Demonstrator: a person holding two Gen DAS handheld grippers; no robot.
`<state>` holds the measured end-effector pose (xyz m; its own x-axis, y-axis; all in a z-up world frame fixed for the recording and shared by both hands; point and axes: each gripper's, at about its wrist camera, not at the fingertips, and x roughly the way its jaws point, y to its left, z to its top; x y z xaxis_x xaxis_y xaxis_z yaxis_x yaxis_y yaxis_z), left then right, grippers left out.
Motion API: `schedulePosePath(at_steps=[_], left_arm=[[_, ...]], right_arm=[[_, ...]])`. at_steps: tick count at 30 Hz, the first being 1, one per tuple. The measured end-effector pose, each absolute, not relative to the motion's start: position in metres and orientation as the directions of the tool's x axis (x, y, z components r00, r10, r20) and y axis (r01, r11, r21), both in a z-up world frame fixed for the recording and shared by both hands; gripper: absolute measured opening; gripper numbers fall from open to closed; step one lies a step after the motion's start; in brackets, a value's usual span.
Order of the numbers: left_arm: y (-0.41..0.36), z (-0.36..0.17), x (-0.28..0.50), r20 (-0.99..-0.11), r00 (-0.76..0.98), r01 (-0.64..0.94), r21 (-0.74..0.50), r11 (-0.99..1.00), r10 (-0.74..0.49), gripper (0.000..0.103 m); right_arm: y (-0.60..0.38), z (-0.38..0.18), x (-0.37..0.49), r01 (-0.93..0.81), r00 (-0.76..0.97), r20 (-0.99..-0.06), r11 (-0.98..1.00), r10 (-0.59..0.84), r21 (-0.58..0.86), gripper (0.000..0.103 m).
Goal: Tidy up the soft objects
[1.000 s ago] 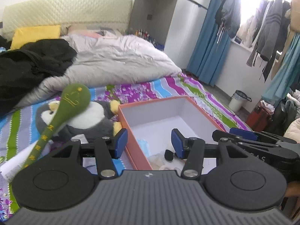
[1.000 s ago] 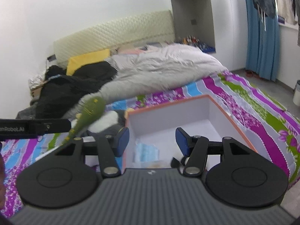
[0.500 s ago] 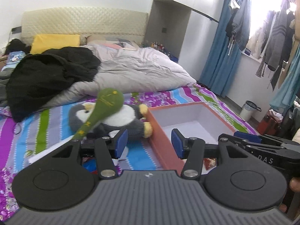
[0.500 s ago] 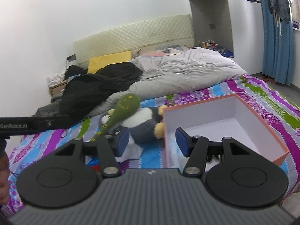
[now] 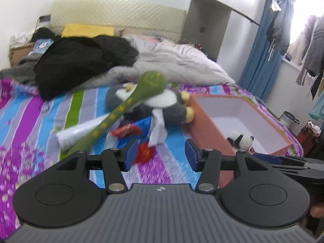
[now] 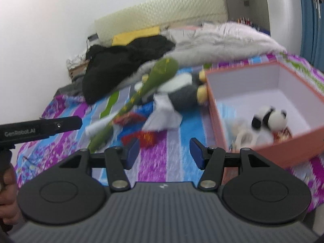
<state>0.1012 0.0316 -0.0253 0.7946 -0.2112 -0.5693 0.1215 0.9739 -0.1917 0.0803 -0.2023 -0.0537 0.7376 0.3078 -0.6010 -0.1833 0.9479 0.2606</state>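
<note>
Left wrist view: the left claw point(image 5: 160, 155) hangs released over a bed point(image 5: 26, 121) spread with a purple, blue and green striped floral sheet, its blue pads point(image 5: 129, 154) apart with nothing between them. Ahead of it lies a grey-and-white penguin plush point(image 5: 162, 105) with yellow feet, and a long green plush mallet point(image 5: 129, 105) printed with yellow stars leans across the penguin, its round head bearing yellow markings too blurred to read. Crumpled white paper point(image 5: 156, 129) and red-and-gold wrappers point(image 5: 144, 151) are scattered between the toys and the claw. To the right sits an open orange box point(image 5: 204, 119) with a white interior, one side touching the penguin's feet; a small panda plush point(image 5: 241, 139) lies inside it. Right wrist view: the right claw point(image 6: 165, 155) is likewise released and empty, poised above the sheet just left of the orange box point(image 6: 228, 113), where the panda plush point(image 6: 269, 119) rests among pale, blurred items and a red wrapper. The left gripper's black side shows at the frame's left edge, lettered "GenRobot.AI" point(image 6: 20, 132), with the person's hand point(image 6: 8, 190) below it. A black jacket point(image 6: 121, 64), a grey duvet point(image 6: 222, 38) and a yellow pillow point(image 6: 135, 35) are piled toward the quilted cream headboard point(image 6: 162, 12). Blue curtains point(image 5: 261, 56) and hanging clothes point(image 5: 311, 46) stand by the window at right.
</note>
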Motion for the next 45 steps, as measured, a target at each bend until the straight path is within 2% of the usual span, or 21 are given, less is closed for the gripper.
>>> schedulePosePath(at_steps=[5,13,21,26,36,39,41,42,44,45], left_arm=[[0.046,-0.066,0.093,-0.621,0.764,0.046,-0.217,0.975,-0.175,0.057],[0.066,-0.115,0.122,-0.670,0.724,-0.015,-0.256,0.967,-0.166,0.057],[0.072,-0.159,0.178,-0.682,0.711,-0.020,-0.264,0.964,-0.172,0.058],[0.076,-0.189,0.213,-0.665,0.715,-0.023,-0.328,0.944,-0.214,0.068],[0.079,-0.225,0.252,-0.657,0.725,-0.056,-0.358,0.932,-0.209,0.068],[0.082,-0.231,0.259,-0.651,0.724,-0.058,-0.387,0.920,-0.228,0.064],[0.082,-0.234,0.263,-0.647,0.722,-0.052,-0.406,0.913,-0.246,0.055],[0.082,-0.236,0.264,-0.648,0.720,-0.050,-0.407,0.912,-0.249,0.052],[0.082,-0.238,0.265,-0.645,0.721,-0.052,-0.416,0.908,-0.254,0.039],[0.082,-0.240,0.266,-0.638,0.723,-0.051,-0.429,0.902,-0.264,0.036]], right_arm=[[-0.190,-0.079,0.079,-0.180,0.681,-0.650,0.938,0.337,0.298,0.057],[-0.172,-0.097,0.115,-0.200,0.665,-0.663,0.937,0.344,0.285,0.057],[-0.155,-0.124,0.176,-0.197,0.663,-0.660,0.933,0.352,0.300,0.057],[-0.147,-0.140,0.212,-0.199,0.658,-0.658,0.927,0.367,0.318,0.057],[-0.120,-0.160,0.264,-0.201,0.621,-0.665,0.904,0.416,0.378,0.056],[-0.111,-0.164,0.274,-0.181,0.614,-0.684,0.914,0.394,0.364,0.054],[-0.109,-0.168,0.281,-0.156,0.609,-0.697,0.918,0.379,0.363,0.052],[-0.110,-0.170,0.284,-0.143,0.607,-0.703,0.921,0.372,0.363,0.048],[-0.111,-0.175,0.289,-0.129,0.599,-0.715,0.924,0.362,0.360,0.043],[-0.112,-0.176,0.290,-0.126,0.594,-0.720,0.925,0.359,0.358,0.037]])
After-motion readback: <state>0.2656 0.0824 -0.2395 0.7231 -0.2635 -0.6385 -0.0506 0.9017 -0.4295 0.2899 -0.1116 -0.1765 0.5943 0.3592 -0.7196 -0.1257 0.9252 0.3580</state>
